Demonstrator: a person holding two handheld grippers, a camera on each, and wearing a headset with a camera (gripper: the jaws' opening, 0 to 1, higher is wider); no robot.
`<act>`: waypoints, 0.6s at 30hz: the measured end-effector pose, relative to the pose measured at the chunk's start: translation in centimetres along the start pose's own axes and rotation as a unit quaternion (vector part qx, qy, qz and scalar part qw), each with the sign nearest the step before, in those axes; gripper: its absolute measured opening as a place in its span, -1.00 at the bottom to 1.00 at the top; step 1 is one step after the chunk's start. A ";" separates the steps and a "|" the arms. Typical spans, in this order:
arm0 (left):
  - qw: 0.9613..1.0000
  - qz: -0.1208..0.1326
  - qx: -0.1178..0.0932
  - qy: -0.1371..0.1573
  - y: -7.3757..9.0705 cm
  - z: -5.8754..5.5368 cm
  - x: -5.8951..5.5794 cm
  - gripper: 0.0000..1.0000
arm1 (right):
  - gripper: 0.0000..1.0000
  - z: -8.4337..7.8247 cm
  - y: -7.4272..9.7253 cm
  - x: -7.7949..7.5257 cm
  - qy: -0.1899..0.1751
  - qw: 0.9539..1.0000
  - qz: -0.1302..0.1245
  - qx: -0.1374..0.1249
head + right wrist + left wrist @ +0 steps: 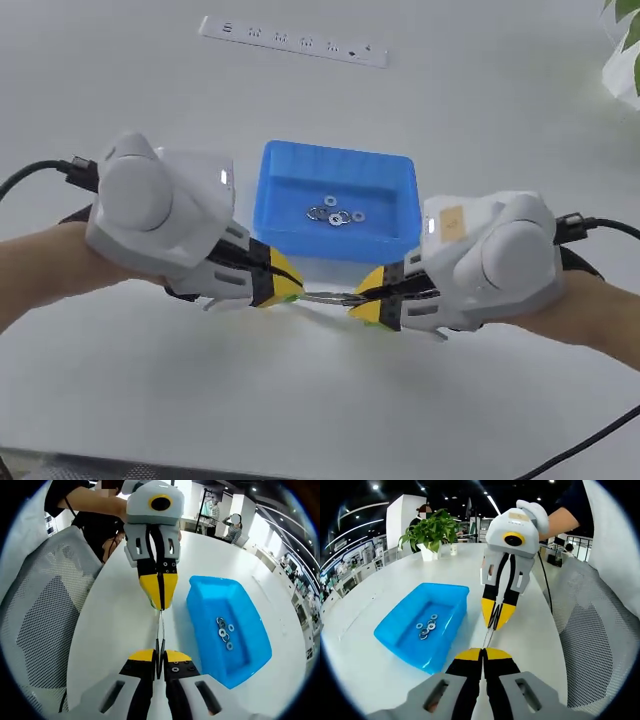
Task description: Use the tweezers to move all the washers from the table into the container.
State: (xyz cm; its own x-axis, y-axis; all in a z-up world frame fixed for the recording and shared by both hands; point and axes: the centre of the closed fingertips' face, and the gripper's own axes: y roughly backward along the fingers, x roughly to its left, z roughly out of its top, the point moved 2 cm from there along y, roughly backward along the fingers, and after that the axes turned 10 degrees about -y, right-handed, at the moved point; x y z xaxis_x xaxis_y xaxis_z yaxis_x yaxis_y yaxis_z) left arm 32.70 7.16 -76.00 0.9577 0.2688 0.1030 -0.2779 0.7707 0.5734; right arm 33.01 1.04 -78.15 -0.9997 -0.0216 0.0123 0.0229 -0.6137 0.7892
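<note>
The blue container point(275, 205) stands on the white table just beyond both grippers, with several metal washers point(335, 214) lying in its middle. The thin metal tweezers point(325, 296) stretch level between the two grippers in front of the container. My left gripper point(290, 285) is shut on one end and my right gripper point(365, 302) is shut on the other. In the left gripper view the tweezers point(489, 635) run from my own tips point(482, 654) to the right gripper point(496, 617), with the container point(400, 630) to the left. The right gripper view shows the tweezers point(160, 630), the left gripper point(161, 605) and the washers point(224, 630).
A white power strip point(292, 41) lies at the far side of the table. A leafy plant point(625, 60) stands at the far right corner. A grey mesh chair point(600, 645) sits by the table's near edge. Cables trail from both grippers.
</note>
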 end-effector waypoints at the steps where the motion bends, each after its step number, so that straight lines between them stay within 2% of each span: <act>1: 1.000 0.000 0.002 -0.001 -0.1 -0.1 0.0 -0.91 | -0.86 -0.1 -0.1 0.0 0.004 1.000 -0.001 0.003; 4: 1.000 -0.004 0.014 -0.006 -0.5 -0.4 -0.1 -0.85 | -0.81 -0.3 -0.4 0.1 0.017 1.000 -0.003 0.009; 7: 0.999 -0.008 0.032 -0.016 -0.5 -1.0 -0.5 -0.76 | -0.78 -1.0 -0.6 0.3 0.040 0.999 -0.004 0.027; 8: 0.999 -0.011 0.034 -0.014 -0.5 -1.1 -0.6 -0.74 | -0.77 -0.7 -0.6 0.3 0.042 0.999 -0.004 0.020; 10: 0.999 -0.008 0.037 -0.009 -0.3 -1.3 -0.8 -0.67 | -0.75 -0.7 -0.4 0.2 0.034 0.999 -0.007 0.021; 14: 0.999 0.003 0.047 -0.001 0.3 -1.7 -0.9 -0.60 | -0.51 -0.8 -0.1 -0.3 0.017 0.999 -0.022 0.022; 18: 0.998 0.013 0.056 0.010 1.1 -2.0 -1.4 -0.51 | -0.46 -1.3 0.6 0.0 -0.005 0.999 -0.026 0.024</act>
State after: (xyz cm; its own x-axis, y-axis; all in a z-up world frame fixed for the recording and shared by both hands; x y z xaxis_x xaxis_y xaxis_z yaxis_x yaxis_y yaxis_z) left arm 30.93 8.79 -77.11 0.9484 0.2999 0.1028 -0.2909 0.6947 0.6578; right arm 33.02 -0.40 -78.48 -0.9996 0.0169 -0.0244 -0.0297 -0.5748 0.8177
